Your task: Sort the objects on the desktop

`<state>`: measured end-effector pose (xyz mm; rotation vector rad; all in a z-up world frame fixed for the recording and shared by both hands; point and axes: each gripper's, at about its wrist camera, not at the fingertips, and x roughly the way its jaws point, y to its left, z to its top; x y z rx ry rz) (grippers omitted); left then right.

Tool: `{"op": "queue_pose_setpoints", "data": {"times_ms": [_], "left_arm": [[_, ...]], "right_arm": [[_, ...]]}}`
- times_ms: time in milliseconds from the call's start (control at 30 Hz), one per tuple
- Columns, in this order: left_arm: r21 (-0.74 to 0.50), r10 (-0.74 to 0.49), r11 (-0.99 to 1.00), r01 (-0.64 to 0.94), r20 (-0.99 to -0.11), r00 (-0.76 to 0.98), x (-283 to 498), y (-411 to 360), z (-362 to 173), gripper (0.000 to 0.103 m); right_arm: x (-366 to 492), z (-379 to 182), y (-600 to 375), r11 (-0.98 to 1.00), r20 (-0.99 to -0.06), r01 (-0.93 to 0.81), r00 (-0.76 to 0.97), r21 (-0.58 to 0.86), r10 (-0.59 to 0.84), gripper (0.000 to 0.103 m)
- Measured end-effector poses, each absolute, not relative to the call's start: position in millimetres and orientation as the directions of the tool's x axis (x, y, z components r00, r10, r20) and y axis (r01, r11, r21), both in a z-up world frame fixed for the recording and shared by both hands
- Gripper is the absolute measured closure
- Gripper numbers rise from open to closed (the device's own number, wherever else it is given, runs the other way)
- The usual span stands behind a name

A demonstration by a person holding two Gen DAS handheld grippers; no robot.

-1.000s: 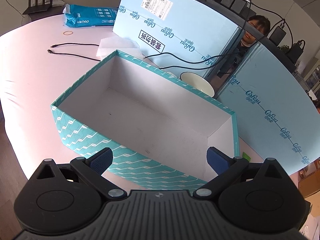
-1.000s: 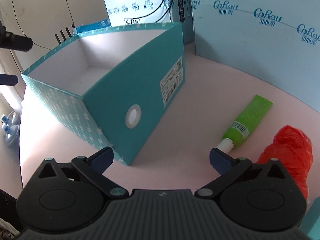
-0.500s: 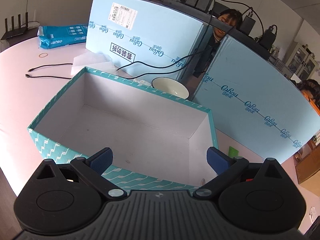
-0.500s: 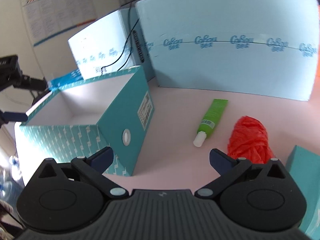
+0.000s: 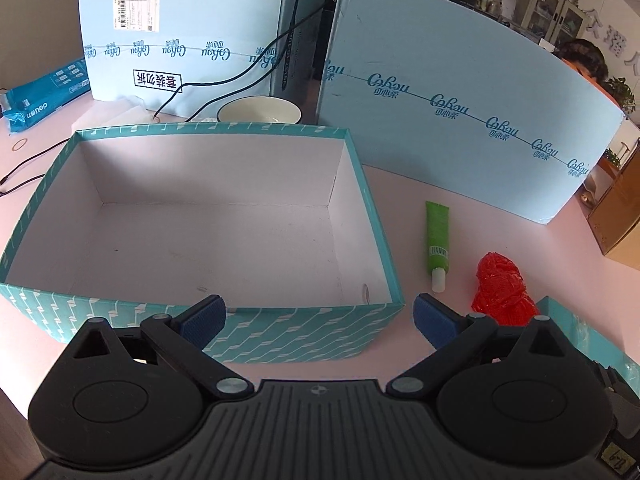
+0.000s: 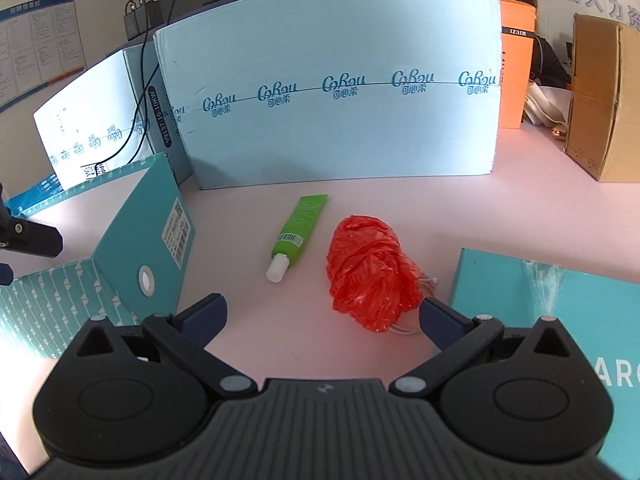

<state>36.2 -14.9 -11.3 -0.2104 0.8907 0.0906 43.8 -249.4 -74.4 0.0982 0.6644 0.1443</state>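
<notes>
An open teal box [image 5: 304, 334] with an empty white inside stands on the pink table; its end wall shows in the right wrist view [image 6: 160, 224]. A green tube [image 5: 437, 240] with a white cap lies right of the box, also seen in the right wrist view [image 6: 300, 228]. A crumpled red plastic bag [image 5: 502, 288] lies right of the tube [image 6: 368, 272]. My left gripper [image 5: 318, 318] is open and empty over the box's near right corner. My right gripper [image 6: 322, 314] is open and empty, just in front of the tube and the bag.
Light blue foam boards [image 5: 440, 92] stand as a wall behind the objects [image 6: 332, 100]. A white bowl [image 5: 259, 110] sits behind the box. A teal lid [image 6: 560, 320] lies at the right. A cardboard carton [image 6: 604, 100] stands far right. Black cables [image 5: 24, 168] lie at the left.
Both grippers have swung to the right. The left view now takes in the tube and red bag; the right view has moved from the box's side to face the tube and bag.
</notes>
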Motion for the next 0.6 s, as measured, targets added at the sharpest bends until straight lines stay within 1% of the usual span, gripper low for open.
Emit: {"op": "queue_pose_setpoints", "data": {"times_ms": [367,600], "left_arm": [[-0.106,0.042,0.972,-0.210,-0.801,0.598,39.2,-8.2,-13.9,0.002],[-0.084,0.073,0.963,-0.255,-0.832,0.550,42.0,0.6,-20.8,0.002]], "right_arm": [[58.1,-72.5,-251.7,0.991,-0.633,-0.101,0.762,0.092,0.137,0.000],[64.9,-75.6,-246.4,0.989,-0.649,-0.104,0.746,0.108,0.149,0.000]]}}
